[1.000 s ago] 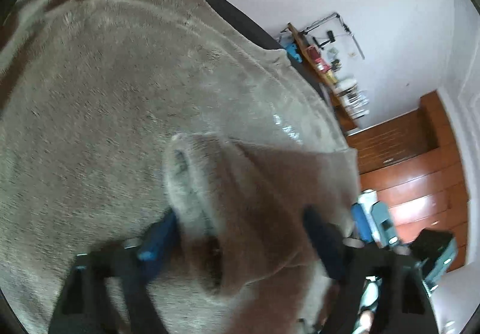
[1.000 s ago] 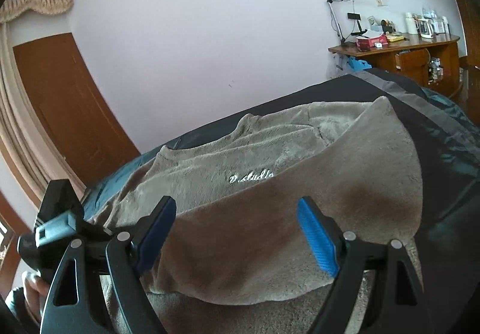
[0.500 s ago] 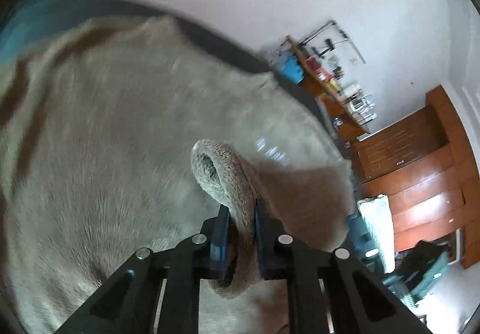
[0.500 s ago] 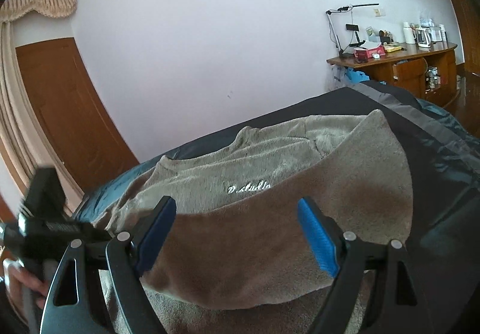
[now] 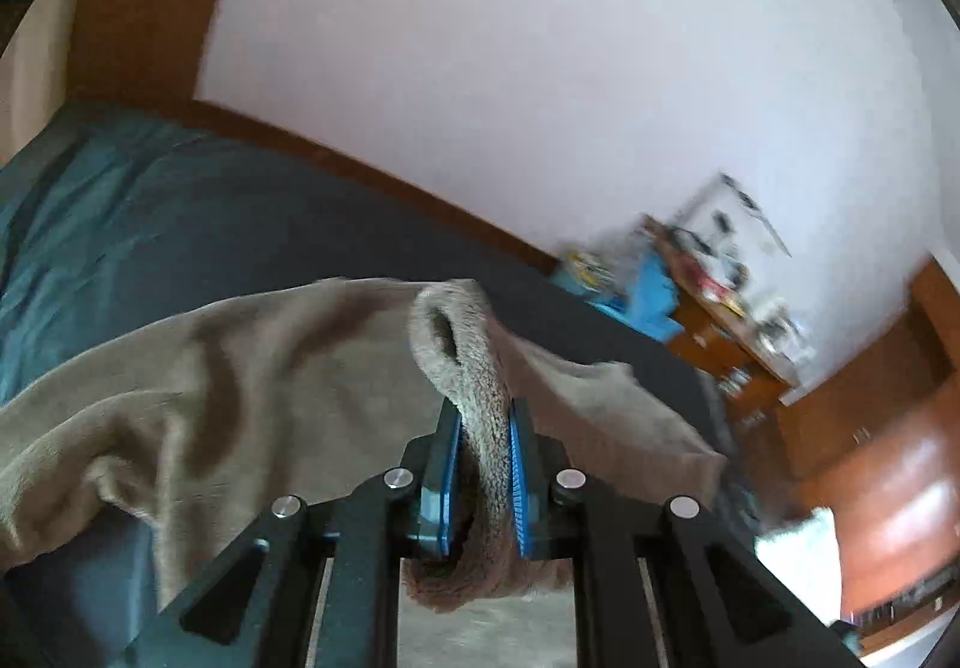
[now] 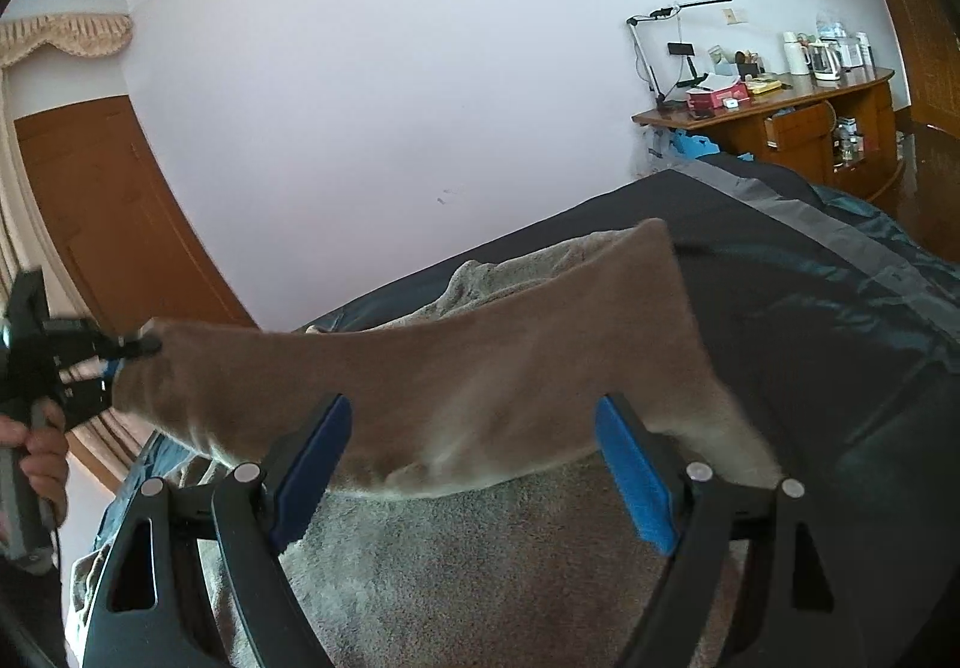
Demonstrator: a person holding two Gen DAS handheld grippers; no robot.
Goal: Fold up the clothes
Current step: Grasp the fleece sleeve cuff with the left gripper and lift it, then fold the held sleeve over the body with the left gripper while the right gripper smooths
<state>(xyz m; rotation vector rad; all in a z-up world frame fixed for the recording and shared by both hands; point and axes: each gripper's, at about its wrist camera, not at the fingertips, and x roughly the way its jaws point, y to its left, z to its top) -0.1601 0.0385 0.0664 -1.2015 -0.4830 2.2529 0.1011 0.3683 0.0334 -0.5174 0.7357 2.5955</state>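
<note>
The fleece garment [image 5: 252,368] lies on the dark bed [image 5: 180,206]; the left gripper [image 5: 485,464] pinches its raised rolled edge. In the right wrist view, the right gripper [image 6: 474,464] stands spread above the garment, gripping nothing.

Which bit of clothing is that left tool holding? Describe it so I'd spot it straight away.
Start at the big bed with the dark cover below the white wall. Spread on it is a fuzzy grey-brown garment. The left tool is clamped on its sleeve, the one part lifted clear of the bed and stretched out, ending in an open rolled cuff.
</note>
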